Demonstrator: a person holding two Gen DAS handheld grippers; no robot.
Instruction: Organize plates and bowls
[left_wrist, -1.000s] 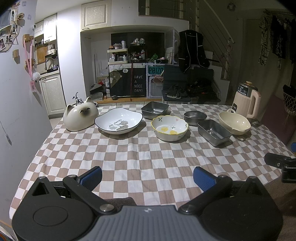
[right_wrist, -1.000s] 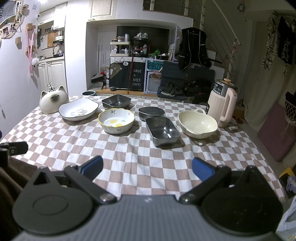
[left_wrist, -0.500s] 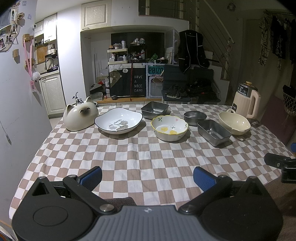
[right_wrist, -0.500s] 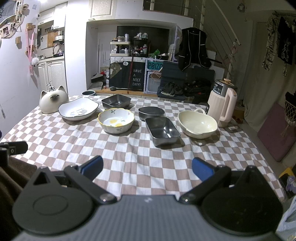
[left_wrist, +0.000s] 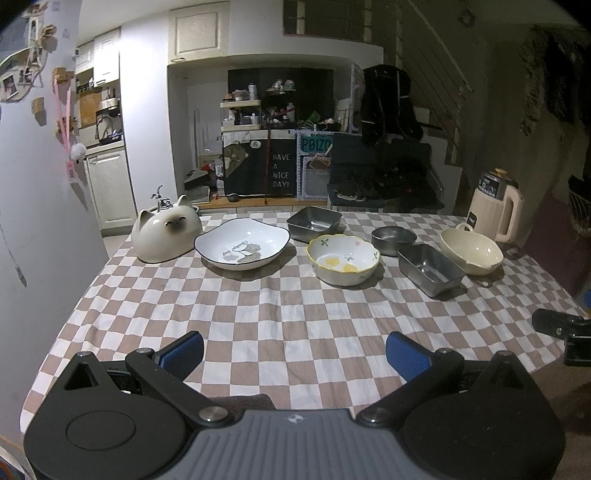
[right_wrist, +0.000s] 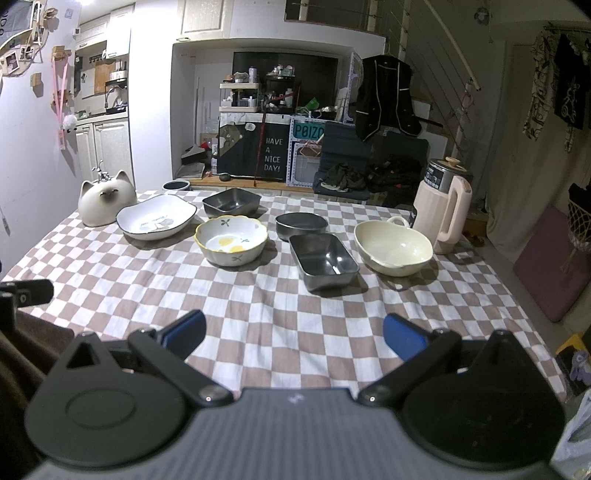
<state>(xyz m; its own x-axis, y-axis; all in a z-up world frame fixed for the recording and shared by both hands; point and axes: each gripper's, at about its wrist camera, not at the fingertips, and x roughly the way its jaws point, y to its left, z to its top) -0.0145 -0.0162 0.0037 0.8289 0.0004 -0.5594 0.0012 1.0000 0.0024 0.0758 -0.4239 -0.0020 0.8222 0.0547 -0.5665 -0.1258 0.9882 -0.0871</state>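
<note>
**Both claws wide and empty at the near edge; no dish taken up yet.**
The left claw (left_wrist: 294, 350) and right claw (right_wrist: 294, 332) hover over the checked worktop (left_wrist: 295, 314), jaws spread, well apart from the dishes along the far side. Judged step: first pick. Advise taking the rectangular steel tray (right_wrist: 323, 261) by its rim with the right claw and nesting it with the second steel tray (right_wrist: 231, 202); leave the scalloped flower bowl (left_wrist: 343, 259), white plate (left_wrist: 242, 247) and cream bowl (right_wrist: 392, 246) clear.

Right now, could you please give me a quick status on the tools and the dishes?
Left tool and right tool open, empty, hovering at near table edge. Six dishes unstacked across checkered cloth. Path clear.
</note>
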